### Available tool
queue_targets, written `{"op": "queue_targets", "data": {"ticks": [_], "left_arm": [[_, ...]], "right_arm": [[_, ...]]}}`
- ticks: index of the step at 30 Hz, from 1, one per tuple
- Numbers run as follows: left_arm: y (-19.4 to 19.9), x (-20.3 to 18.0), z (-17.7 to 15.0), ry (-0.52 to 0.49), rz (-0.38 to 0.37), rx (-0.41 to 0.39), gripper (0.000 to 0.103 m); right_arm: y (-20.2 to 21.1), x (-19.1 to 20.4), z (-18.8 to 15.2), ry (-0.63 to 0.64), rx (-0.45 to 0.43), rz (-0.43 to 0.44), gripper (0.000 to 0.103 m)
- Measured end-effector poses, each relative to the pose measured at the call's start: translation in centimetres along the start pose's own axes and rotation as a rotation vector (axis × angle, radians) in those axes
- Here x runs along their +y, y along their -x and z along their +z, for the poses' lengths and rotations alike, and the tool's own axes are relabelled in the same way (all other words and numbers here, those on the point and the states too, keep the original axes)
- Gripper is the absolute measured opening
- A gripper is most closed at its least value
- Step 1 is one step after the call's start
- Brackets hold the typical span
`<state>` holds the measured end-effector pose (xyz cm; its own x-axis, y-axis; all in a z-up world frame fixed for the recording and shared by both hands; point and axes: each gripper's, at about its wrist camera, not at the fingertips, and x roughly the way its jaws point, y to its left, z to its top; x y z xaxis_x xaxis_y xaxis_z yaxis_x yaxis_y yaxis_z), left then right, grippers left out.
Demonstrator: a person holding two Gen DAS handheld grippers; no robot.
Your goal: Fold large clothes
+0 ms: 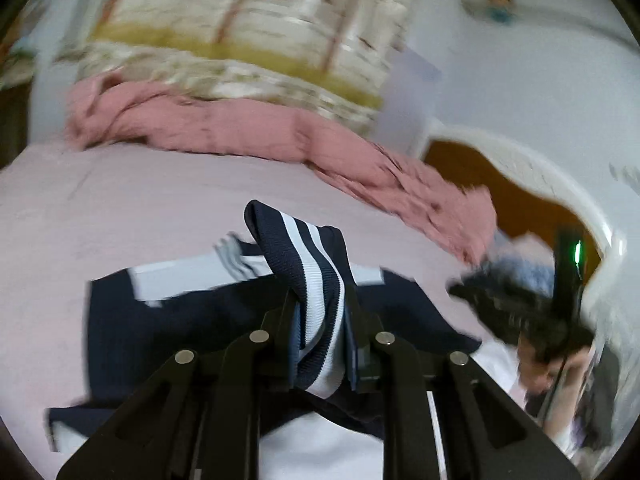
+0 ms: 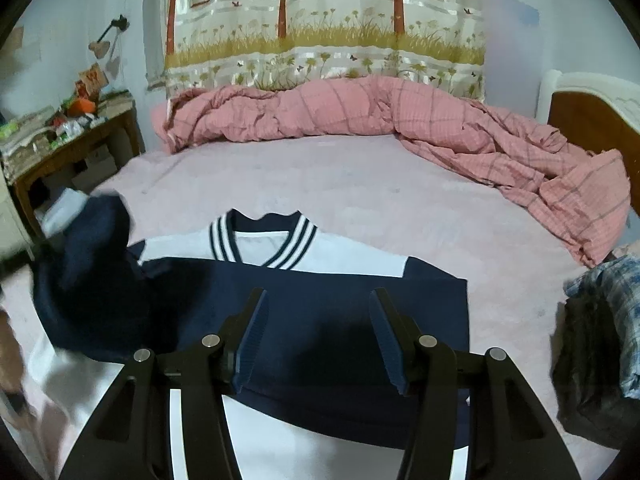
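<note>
So we're pinching the navy ribbed cuff with white stripes (image 1: 316, 280) between the left gripper (image 1: 320, 312) fingers, clamped tight on it, cuff sticking up past the tips. The right gripper (image 2: 320, 320) is hanging with its fingers apart, nothing between them, over the navy-and-white V-neck sweater (image 2: 320, 300) that's lying flat on the pale pink bed sheet (image 2: 320, 184). A crumpled pink checked quilt (image 2: 360, 112) is bunching along the far edge.

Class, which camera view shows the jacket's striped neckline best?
The right wrist view: the striped neckline lies sharp, whole and flat on the bed. The left wrist view shows only a blurred sliver of it, behind the striped cuff clamped in the left gripper.
</note>
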<state>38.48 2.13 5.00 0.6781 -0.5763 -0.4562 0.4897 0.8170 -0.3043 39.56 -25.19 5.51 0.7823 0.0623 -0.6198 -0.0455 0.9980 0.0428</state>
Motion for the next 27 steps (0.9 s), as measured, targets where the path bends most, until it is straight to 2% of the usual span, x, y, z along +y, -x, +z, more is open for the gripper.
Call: {"op": "queue_targets", "data": {"ticks": [2,3,5,8,9,11,12,13,17,18,20,22,25,27], "left_arm": [[-1.7,-2.2,-0.8,-0.062,0.025,0.019,0.017],[-2.6,-2.7,-1.2,-0.072,0.026,0.031,0.017],[-4.3,-3.2,-2.3,-0.088,0.027,0.073,0.017],[-7.4,-4.3,-4.1,-0.092,0.020,0.157,0.019],[-8.2,-4.6,-4.6,-0.101,0.001,0.184,0.023],[-8.5,-5.4,-5.5,-0.139,-0.020,0.224,0.043],[-8.1,-5.6,-5.5,-0.155,-0.017,0.211,0.054],[-6.9,-5.7,-5.3,-0.162,-0.006,0.170,0.059],[-3.1,-3.9,-3.0,-0.125,0.033,0.073,0.060],[-1.9,-3.4,-2.4,-0.118,0.044,0.046,0.063],[-0.1,-2.2,-1.1,-0.098,0.125,0.006,0.065],[1.7,-0.7,-0.1,-0.076,0.259,-0.039,0.065],[3.0,2.1,0.8,-0.030,0.430,-0.060,0.065],[3.7,4.3,1.0,0.025,0.470,-0.069,0.065]], "right_arm": [[0.3,-0.3,0.2,-0.029,0.008,0.064,0.055],[0.3,-0.7,0.2,-0.062,0.023,0.128,0.055],[0.2,-1.1,0.1,-0.105,0.040,0.189,0.055],[0.0,-0.5,0.0,-0.088,0.038,0.174,0.055],[-0.1,-0.4,-0.1,-0.083,0.039,0.165,0.055],[-0.5,-0.1,-0.2,-0.083,0.050,0.170,0.055],[-0.7,-0.1,-0.3,-0.084,0.056,0.172,0.055],[-0.8,0.0,-0.3,-0.086,0.060,0.169,0.055],[-1.1,0.3,-0.4,-0.083,0.056,0.156,0.055],[-1.2,0.6,-0.6,-0.088,0.054,0.166,0.055],[-1.4,1.3,-0.9,-0.077,0.048,0.202,0.054],[-1.7,3.1,-1.4,-0.022,0.042,0.261,0.052],[-2.4,6.4,-2.7,0.076,0.046,0.330,0.052],[-3.1,8.1,-3.6,0.117,0.074,0.378,0.052]]}}
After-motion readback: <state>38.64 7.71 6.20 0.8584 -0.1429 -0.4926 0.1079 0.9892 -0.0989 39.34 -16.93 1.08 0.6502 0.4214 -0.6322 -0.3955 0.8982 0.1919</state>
